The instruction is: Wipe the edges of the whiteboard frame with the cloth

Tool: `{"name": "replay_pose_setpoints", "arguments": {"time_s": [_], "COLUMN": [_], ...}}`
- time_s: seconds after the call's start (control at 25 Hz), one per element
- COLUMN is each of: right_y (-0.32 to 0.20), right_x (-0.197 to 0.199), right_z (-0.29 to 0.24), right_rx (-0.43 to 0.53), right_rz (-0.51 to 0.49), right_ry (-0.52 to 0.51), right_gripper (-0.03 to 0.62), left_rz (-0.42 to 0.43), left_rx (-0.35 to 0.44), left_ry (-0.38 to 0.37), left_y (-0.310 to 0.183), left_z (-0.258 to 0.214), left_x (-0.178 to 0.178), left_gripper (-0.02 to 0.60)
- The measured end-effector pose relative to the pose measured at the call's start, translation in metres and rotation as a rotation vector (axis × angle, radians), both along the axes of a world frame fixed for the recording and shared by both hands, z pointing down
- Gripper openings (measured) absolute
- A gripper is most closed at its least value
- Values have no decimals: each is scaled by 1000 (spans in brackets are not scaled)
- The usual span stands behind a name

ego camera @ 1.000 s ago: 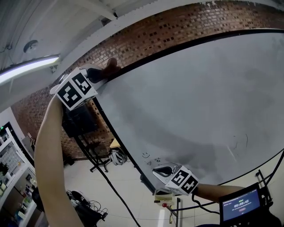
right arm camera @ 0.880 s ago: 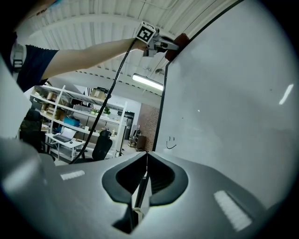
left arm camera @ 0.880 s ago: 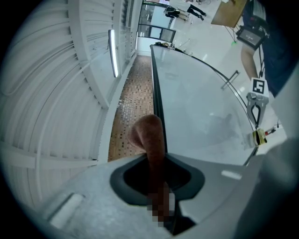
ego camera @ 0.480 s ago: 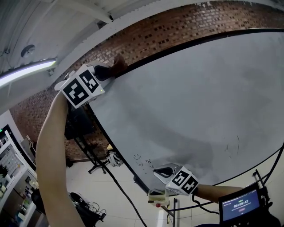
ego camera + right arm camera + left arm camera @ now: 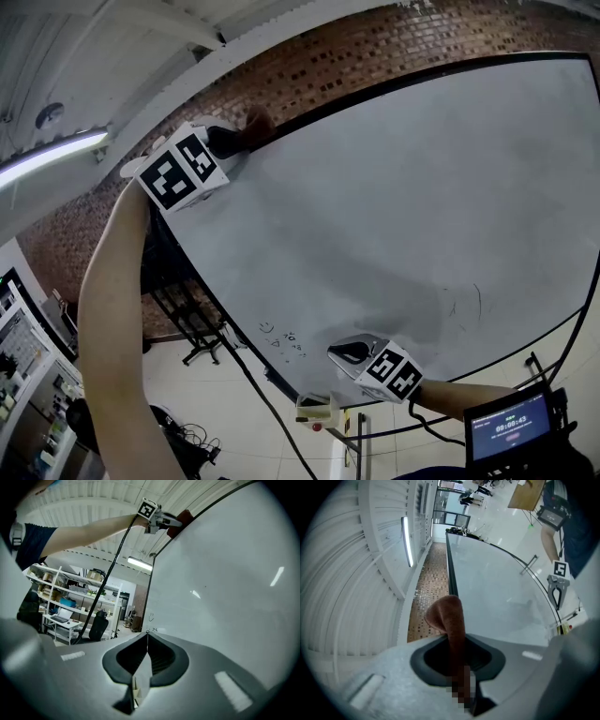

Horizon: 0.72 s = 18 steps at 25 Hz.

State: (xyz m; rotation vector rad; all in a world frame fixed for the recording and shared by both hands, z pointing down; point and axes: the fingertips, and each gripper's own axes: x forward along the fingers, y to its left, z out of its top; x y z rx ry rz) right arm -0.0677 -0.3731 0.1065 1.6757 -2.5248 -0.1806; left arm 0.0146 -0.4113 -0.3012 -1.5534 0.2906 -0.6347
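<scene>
The left gripper (image 5: 228, 142), held high on an outstretched arm, has its jaws clenched on a rust-brown cloth (image 5: 255, 124). The cloth's folded end sticks out past the tips and lies against the thin black top edge of the whiteboard frame (image 5: 394, 84), not far from the board's upper left corner and just below the red-brown brick wall (image 5: 319, 61). The right gripper (image 5: 339, 352) is low, close to the grey-white whiteboard surface (image 5: 403, 216) near its bottom edge and beside some small pen scribbles (image 5: 281, 337), its jaws pressed together tip to tip with nothing between them.
</scene>
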Motion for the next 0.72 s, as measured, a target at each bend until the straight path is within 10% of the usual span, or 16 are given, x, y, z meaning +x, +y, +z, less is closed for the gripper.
{"name": "replay_pose_setpoints", "arguments": {"time_s": [0.48,0.72], "right_y": [90,125], "right_x": [70,101], "right_z": [16,43], "right_rx": [-22,-64], "right_rz": [69,116], "right_ry": [-44,-145], "right_gripper": [11,11], "left_rz": [66,399], "left_rx": [-64,-355], "left_ry": [-19,55], "left_y": [101,193], "left_z": [9,33], "left_x": [72,63], "left_gripper": [67,67]}}
